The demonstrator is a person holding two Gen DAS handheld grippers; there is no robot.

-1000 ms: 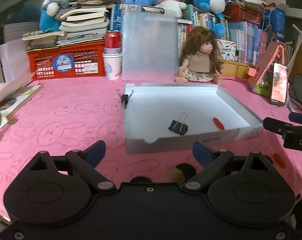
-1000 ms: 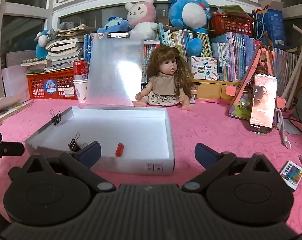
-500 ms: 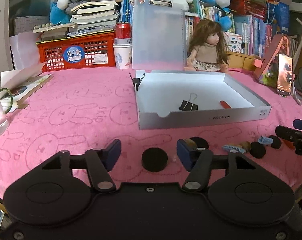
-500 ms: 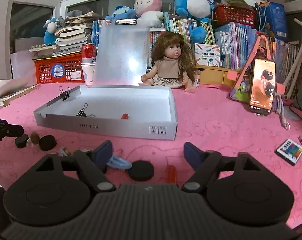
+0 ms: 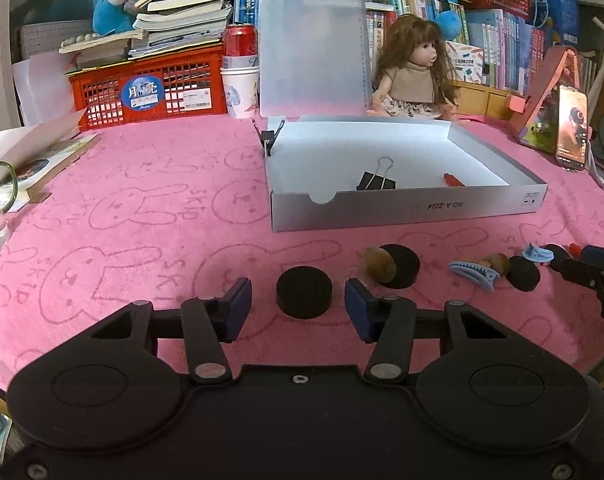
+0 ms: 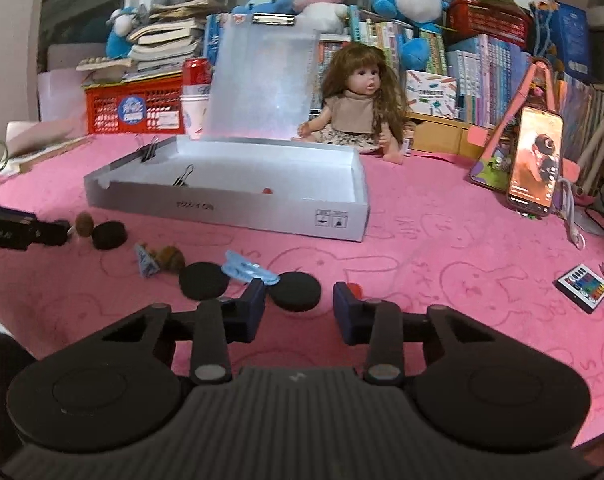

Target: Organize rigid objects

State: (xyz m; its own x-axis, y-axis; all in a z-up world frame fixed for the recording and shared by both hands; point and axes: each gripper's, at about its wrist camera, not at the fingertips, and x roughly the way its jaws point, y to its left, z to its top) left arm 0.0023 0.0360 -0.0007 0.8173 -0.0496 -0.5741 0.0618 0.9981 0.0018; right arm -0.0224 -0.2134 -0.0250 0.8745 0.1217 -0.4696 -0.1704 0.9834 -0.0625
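Both of your grippers have dropped toward the pink cloth [image 5: 113, 184] and their jaws have just been closing, and now each one frames a black puck. Your left gripper [image 5: 297, 310] has its blue pads either side of the near puck [image 5: 304, 297], with a sliver of cloth showing on both sides, so it's around it, not yet pinching. Same story on the right: your right gripper [image 6: 299, 310] straddles another black puck [image 6: 295, 292], left pad close to its edge, right pad apart from it, a small red piece [image 6: 356, 289] just beside that right pad. So both tools are part-closed and gripping nothing.

These pucks look stiff, squat and light, with flat tops and smooth round sides. I'd take them across the widest part of the rim, pads square on, or they could squirt out sideways. Watch the blue hair clip [image 6: 250, 271] touching the right-hand puck's left edge; it may get nudged.

Waiting behind is the open white box [image 5: 402, 211], already holding a binder clip [image 5: 376, 181] and a red bit [image 5: 454, 179]. More pucks, brown lumps and clips lie in a row between your two tools.
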